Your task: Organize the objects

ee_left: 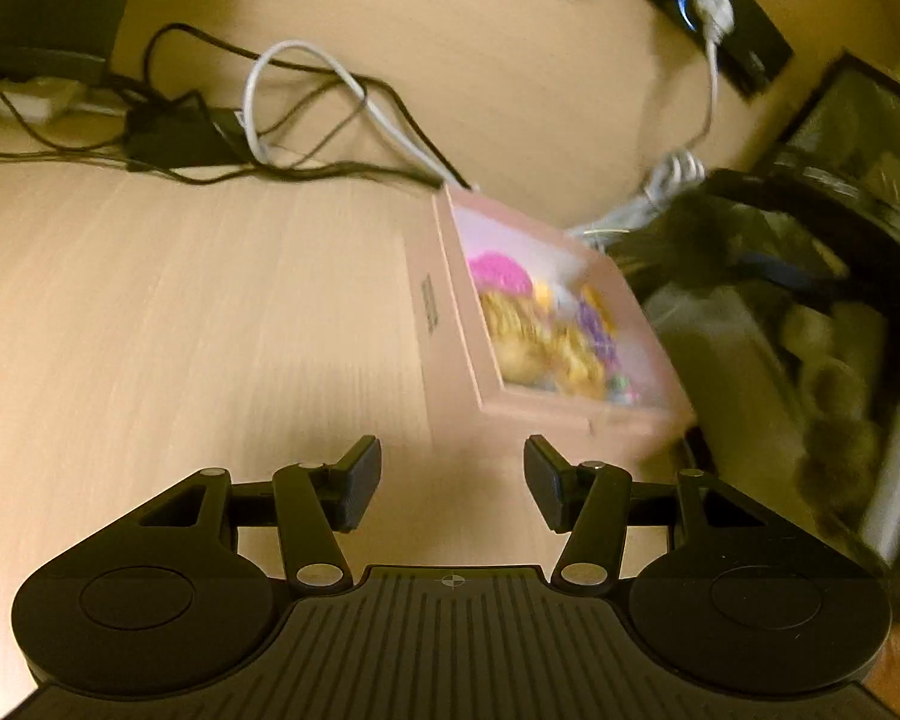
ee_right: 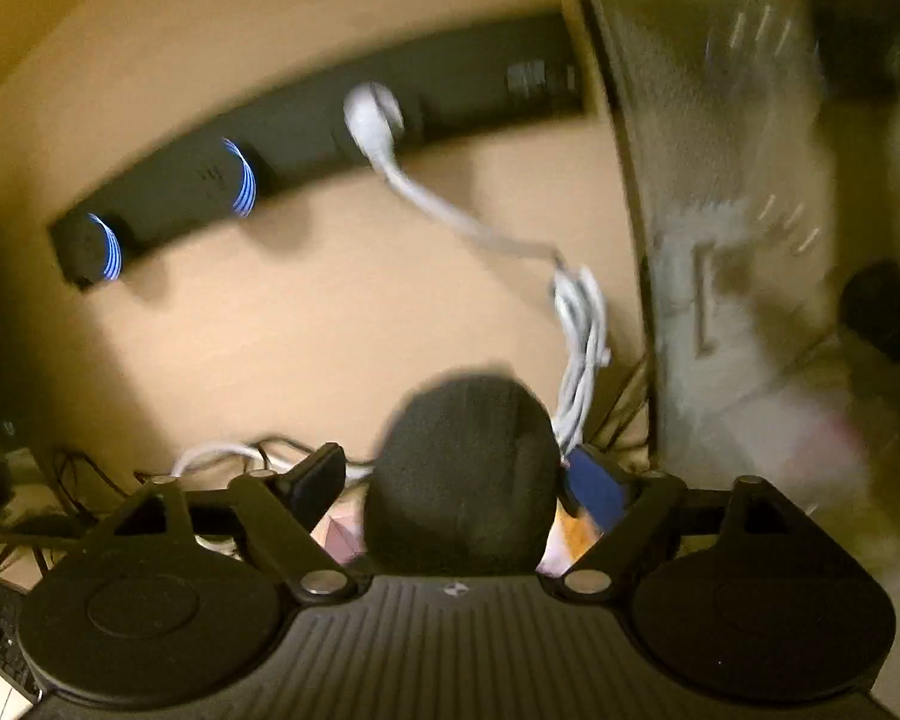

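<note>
A pink toy box [ee_left: 546,312] with a doll pictured on its window lies on the wooden desk [ee_left: 180,312], just ahead and right of my left gripper [ee_left: 453,483], which is open and empty. In the right wrist view a black rounded soft object [ee_right: 468,474] sits between the fingers of my right gripper [ee_right: 459,486]. The left finger stands apart from it. The blue pad of the right finger [ee_right: 594,489] is beside its right side. Contact is unclear in the blur. A bit of pink box [ee_right: 345,534] shows beneath it.
Black and white cables [ee_left: 306,114] and a black adapter [ee_left: 174,141] lie at the desk's back. A black power strip [ee_right: 306,156] with a white plug [ee_right: 375,111] runs along the wall. A dark cluttered shelf [ee_left: 822,300] stands right of the box.
</note>
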Available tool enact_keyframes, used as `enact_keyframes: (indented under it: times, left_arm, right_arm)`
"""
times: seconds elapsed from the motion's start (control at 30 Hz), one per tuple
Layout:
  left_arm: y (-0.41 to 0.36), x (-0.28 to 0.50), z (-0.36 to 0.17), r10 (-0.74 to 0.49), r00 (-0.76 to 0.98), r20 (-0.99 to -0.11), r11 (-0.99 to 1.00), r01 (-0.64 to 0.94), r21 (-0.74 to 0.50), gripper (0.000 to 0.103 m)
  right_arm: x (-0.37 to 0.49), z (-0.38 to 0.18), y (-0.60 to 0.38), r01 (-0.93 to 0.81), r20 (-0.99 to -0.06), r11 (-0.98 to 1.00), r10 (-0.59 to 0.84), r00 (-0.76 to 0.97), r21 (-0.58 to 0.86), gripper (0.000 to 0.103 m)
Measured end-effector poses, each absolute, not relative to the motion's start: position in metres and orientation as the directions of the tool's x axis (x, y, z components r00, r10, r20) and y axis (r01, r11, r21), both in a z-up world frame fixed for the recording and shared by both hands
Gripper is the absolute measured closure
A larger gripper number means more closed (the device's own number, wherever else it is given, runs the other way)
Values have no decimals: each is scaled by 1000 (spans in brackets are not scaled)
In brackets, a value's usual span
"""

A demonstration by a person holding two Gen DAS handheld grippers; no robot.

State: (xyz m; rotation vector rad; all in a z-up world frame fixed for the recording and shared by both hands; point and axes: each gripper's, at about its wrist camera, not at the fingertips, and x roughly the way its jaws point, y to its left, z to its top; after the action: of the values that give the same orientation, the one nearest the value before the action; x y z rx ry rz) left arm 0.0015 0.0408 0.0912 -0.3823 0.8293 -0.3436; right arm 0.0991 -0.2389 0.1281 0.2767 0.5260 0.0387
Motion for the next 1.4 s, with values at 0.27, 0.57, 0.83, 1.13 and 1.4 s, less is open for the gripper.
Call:
enact_keyframes:
  times: [0.27, 0.57, 0.83, 1.13, 1.4]
  left_arm:
    - [43, 7, 89, -432, 636, -640, 882, 148, -448, 46]
    - [0, 51, 105, -390, 672, -629, 912, 191, -362, 46]
    - [-15, 83, 84, -243, 643, -726, 970, 151, -191, 32]
    - [26, 99, 82, -174, 659, -732, 984, 100, -144, 11]
    - [39, 102, 75, -150, 669, -728, 986, 51, -156, 3]
  right_arm:
    - [16, 76, -235, -10, -567, 995, 66, 821, 101, 21]
    - [20, 48, -238, 20, -643, 996, -68, 763, -82, 47]
    - [42, 29, -233, 44, -649, 980, -162, 743, -193, 47]
    - [66, 31, -181, -69, -644, 980, -69, 762, -186, 47]
    - [90, 31, -150, -114, -631, 967, -56, 774, -226, 46]
